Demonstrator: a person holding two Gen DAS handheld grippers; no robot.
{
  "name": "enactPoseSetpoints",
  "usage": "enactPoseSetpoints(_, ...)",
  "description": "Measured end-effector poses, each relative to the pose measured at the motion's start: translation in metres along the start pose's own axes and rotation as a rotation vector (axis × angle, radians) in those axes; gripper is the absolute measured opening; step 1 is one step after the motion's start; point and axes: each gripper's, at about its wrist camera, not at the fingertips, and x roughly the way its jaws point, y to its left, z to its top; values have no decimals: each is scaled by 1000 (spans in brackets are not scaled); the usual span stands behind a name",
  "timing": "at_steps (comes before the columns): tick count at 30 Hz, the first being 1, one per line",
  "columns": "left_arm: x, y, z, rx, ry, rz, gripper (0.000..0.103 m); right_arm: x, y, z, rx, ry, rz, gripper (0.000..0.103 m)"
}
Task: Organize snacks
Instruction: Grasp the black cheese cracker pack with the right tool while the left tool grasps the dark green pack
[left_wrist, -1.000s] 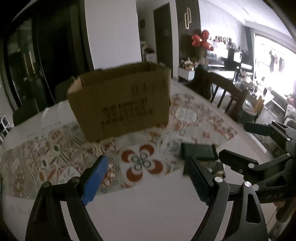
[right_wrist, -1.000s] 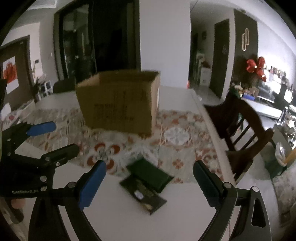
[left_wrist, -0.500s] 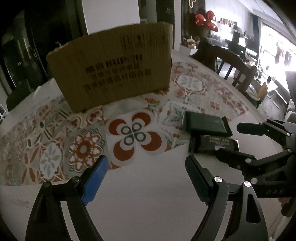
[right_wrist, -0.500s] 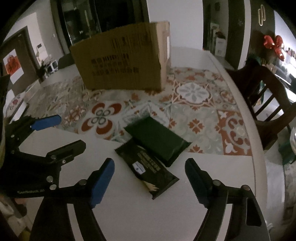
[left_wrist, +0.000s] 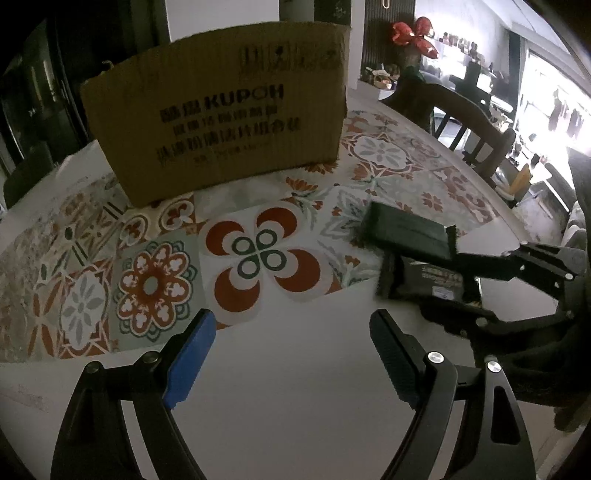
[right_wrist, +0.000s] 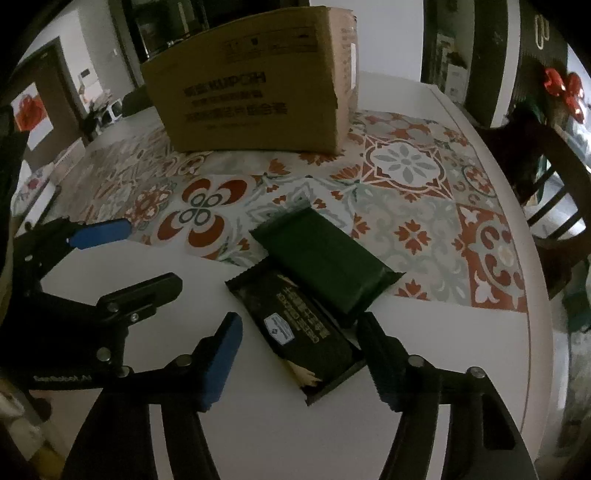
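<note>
Lying on the white worktop (right_wrist: 258, 424) at the edge of a patterned tile-print mat (right_wrist: 406, 206), two dark snack packets are recorded. A dark green packet (right_wrist: 325, 264) is seen partly on the mat, its near end overlapping a black packet (right_wrist: 299, 326) that carries a small white label and pale lettering. The black packet is set wholly on the bare worktop, with its near end torn open and pale contents showing.

The right claw (right_wrist: 301, 349) is held spread, its blue pad and black pad placed on either side of the black packet's near end; contact with the packet cannot be told. In the left wrist view the same claw (left_wrist: 476, 288) is seen reaching in from the right over the black packet (left_wrist: 424, 277), with the green packet (left_wrist: 406, 230) just behind it.

The left claw (left_wrist: 291, 350) is likewise held spread, above bare worktop, well apart from both packets and pinching nothing.

A cardboard box (right_wrist: 255, 88) printed "KUPOH" is noted standing upright on the far part of the mat, beyond the packets. A dark wooden chair (right_wrist: 546, 177) is noted at the right side of the worktop.
</note>
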Motion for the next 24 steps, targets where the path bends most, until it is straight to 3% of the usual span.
enactPoseSetpoints(2, 0, -1, 0, 3, -1, 1, 85, 0, 3, -1, -19, -7, -1, 44)
enactPoseSetpoints(5, -2, -3, -1, 15, -9, -5, 85, -2, 7, -3, -27, -9, 10, 37)
enactPoseSetpoints(10, -8, -9, 1, 33, -25, -21, 85, -12, 3, -11, 38, -31, 10, 36)
enactPoseSetpoints(16, -21, -20, 9, 64, -69, -51, 86, -40, -3, -18, 104, -122, -61, 35)
enactPoseSetpoints(22, -19, -31, 24, 150, -81, -178, 86, -61, -23, -21, 216, -191, -190, 35)
enactPoseSetpoints(24, -15, -37, 28, 203, -82, -241, 91, -67, -27, -21, 253, -216, -236, 35)
